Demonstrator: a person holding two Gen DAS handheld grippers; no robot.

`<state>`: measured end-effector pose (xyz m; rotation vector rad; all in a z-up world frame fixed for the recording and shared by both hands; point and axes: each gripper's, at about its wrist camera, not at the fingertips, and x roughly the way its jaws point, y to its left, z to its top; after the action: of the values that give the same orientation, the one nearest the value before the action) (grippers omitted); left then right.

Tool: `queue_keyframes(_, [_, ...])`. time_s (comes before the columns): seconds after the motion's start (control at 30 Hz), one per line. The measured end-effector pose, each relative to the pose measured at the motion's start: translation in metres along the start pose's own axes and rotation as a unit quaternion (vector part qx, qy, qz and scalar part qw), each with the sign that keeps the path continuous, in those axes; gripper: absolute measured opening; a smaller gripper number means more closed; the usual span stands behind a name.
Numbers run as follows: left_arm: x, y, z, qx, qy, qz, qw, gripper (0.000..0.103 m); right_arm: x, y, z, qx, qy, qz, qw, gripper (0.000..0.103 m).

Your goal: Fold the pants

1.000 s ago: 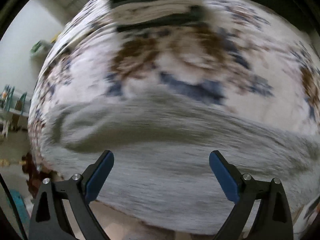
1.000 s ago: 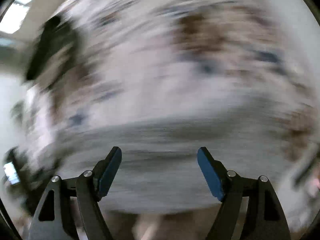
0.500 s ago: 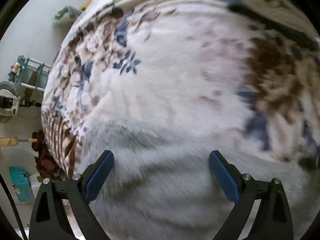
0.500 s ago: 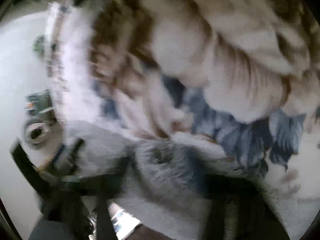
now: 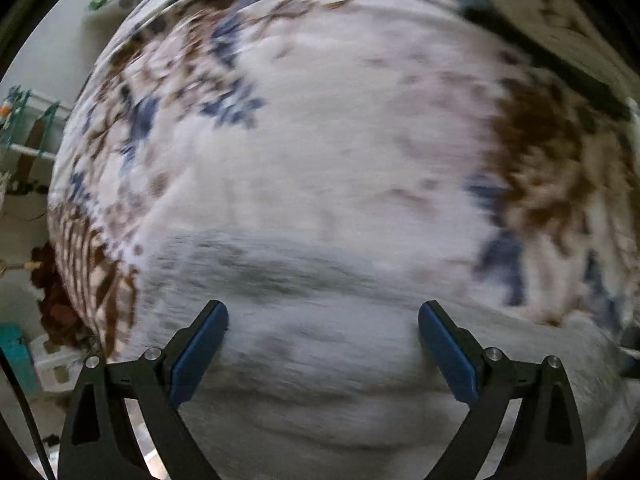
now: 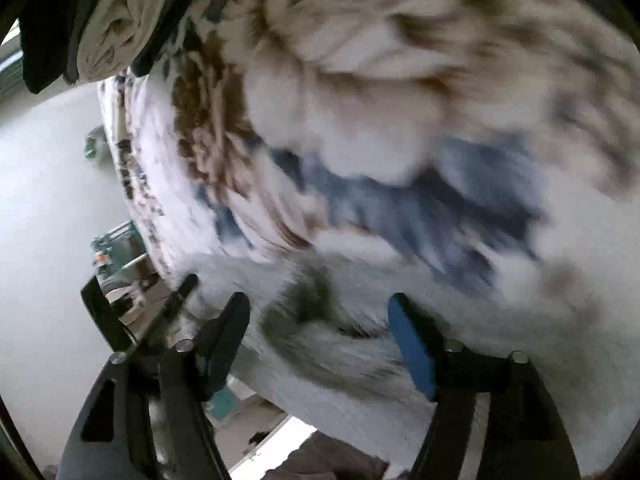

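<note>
Your one pair of pants [image 5: 320, 360], pale grey and fuzzy, lies rumpled on the floral bed cover [image 5: 340, 152] at six o'clock in both views (both blurred). Your left tongs [image 5: 323, 322] gape wide above the cloth, gripping nothing; your right tongs [image 6: 318, 312] are opening, a dark fold between them. Only the right view shows the folded clothes stack [image 6: 108, 28] at eleven o'clock.

A bed [image 5: 340, 152] under a white floral blanket fills the room. Pale floor [image 6: 44, 208] lies beside it, with a teal rack [image 5: 28, 128] by the wall.
</note>
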<state>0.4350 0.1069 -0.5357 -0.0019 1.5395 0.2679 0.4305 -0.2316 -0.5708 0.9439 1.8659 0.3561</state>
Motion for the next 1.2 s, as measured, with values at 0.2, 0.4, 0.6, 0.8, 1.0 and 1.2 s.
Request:
queue_keyframes(0.2, [0.0,-0.041,-0.005,0.031,0.002,-0.023,0.9993,0.097,0.065,0.027,-0.029,-0.062,0.176,0.005,0.982,0.074])
queue_keyframes(0.4, [0.009,-0.039,-0.009,0.021,0.013,-0.017,0.9996,0.097,0.068,0.005,-0.049,-0.064,0.159,-0.002,0.985,0.074])
queue_keyframes(0.6, [0.011,-0.025,-0.006,0.01,0.006,0.0,0.9999,0.097,0.077,-0.006,-0.005,0.004,0.096,0.018,0.995,0.054])
queue_keyframes(0.8, [-0.002,-0.007,-0.007,-0.006,-0.011,-0.004,0.9999,0.097,0.018,0.033,0.025,-0.026,0.021,0.003,0.999,0.019])
queue_keyframes(1.0, [0.004,-0.005,-0.002,-0.019,-0.006,-0.011,0.9997,0.097,0.017,0.037,0.052,-0.051,0.088,-0.043,0.994,0.04])
queue_keyframes(1.2, [0.004,-0.006,-0.002,-0.012,-0.009,-0.006,0.9999,0.097,0.039,0.077,0.078,-0.107,0.093,-0.148,0.979,0.02])
